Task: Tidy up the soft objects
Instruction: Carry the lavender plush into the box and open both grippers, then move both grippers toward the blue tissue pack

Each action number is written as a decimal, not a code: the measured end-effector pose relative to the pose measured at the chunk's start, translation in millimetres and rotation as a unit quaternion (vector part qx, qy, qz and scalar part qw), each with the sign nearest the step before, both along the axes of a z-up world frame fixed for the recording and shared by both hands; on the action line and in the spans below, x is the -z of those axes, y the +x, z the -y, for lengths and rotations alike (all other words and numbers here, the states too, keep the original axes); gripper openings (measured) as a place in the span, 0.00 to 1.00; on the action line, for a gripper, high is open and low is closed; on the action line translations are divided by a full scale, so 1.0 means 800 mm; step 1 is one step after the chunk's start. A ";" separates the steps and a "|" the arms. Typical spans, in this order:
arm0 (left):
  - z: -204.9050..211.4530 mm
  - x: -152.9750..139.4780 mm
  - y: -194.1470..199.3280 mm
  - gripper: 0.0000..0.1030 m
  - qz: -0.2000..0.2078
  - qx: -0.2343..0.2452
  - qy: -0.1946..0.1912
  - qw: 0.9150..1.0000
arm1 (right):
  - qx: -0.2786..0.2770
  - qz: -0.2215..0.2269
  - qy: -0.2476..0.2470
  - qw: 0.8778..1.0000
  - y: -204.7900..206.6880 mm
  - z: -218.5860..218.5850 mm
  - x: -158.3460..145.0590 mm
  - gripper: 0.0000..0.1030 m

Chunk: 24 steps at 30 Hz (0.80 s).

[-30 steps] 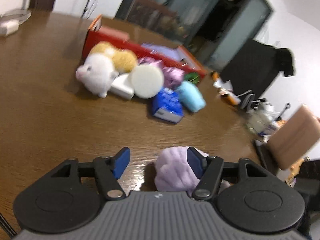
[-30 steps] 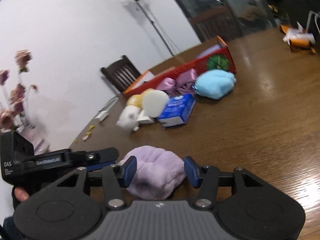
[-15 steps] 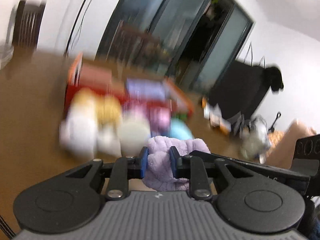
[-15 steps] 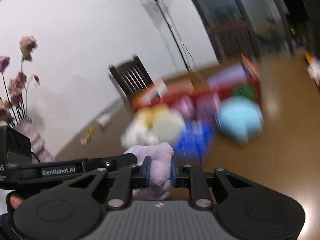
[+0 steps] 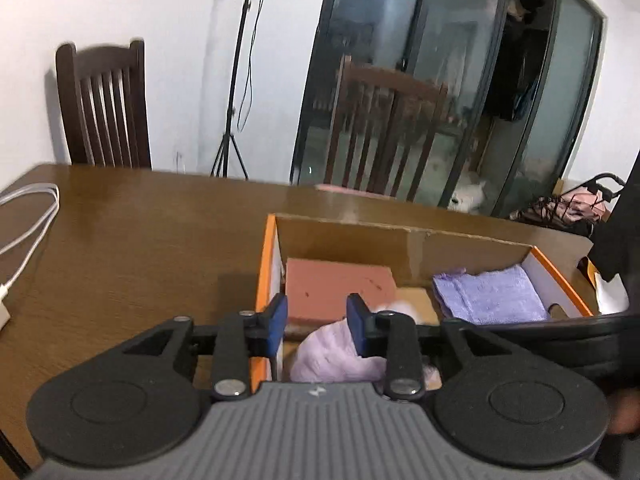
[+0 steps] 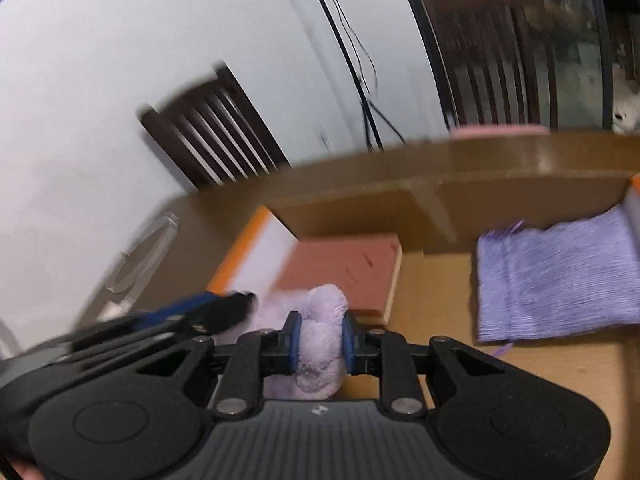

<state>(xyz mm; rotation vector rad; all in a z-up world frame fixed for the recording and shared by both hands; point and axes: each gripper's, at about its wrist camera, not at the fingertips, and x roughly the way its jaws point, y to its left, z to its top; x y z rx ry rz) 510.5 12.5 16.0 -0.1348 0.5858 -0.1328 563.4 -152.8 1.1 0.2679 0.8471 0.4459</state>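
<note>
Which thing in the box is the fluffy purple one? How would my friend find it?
Find the orange-edged cardboard box on the brown table. Inside, at the near end beside a flat pink sponge, sits the fluffy lilac cloth. It is puffy and bunched between the right gripper's blue pads, unlike the flat, ribbed purple pouch.

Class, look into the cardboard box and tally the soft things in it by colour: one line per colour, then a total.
Pink-brown: 1, the flat foam block
Violet: 1, the folded cloth pouch
Pale lilac: 1, the fluffy towel, over the box, pinched by the right tool as its jaws begin opening
Total: 3
</note>
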 end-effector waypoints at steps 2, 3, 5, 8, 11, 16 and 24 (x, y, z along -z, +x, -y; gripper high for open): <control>-0.010 0.000 -0.009 0.47 0.010 0.004 -0.018 1.000 | 0.007 -0.001 -0.034 0.999 0.006 -0.013 0.010 0.27; -0.018 -0.003 -0.014 0.61 0.010 0.015 -0.036 0.999 | 0.007 -0.001 -0.035 0.999 0.004 -0.013 0.012 0.31; -0.028 -0.011 -0.027 0.67 0.015 0.022 -0.048 0.999 | 0.005 -0.005 -0.019 1.000 0.001 -0.009 0.011 0.46; -0.032 -0.031 -0.067 0.68 0.035 0.033 -0.025 0.999 | -0.002 0.013 -0.012 1.000 -0.017 0.005 -0.004 0.54; -0.027 -0.045 -0.114 0.75 0.053 0.056 -0.002 0.997 | 0.004 0.071 -0.038 0.997 -0.051 0.017 -0.034 0.54; -0.016 -0.043 -0.203 0.81 0.074 0.061 0.025 0.995 | 0.012 0.154 -0.061 0.986 -0.151 0.063 -0.079 0.61; -0.015 -0.018 -0.337 0.82 0.051 0.020 -0.031 0.998 | 0.011 0.142 0.017 0.990 -0.330 0.129 -0.056 0.65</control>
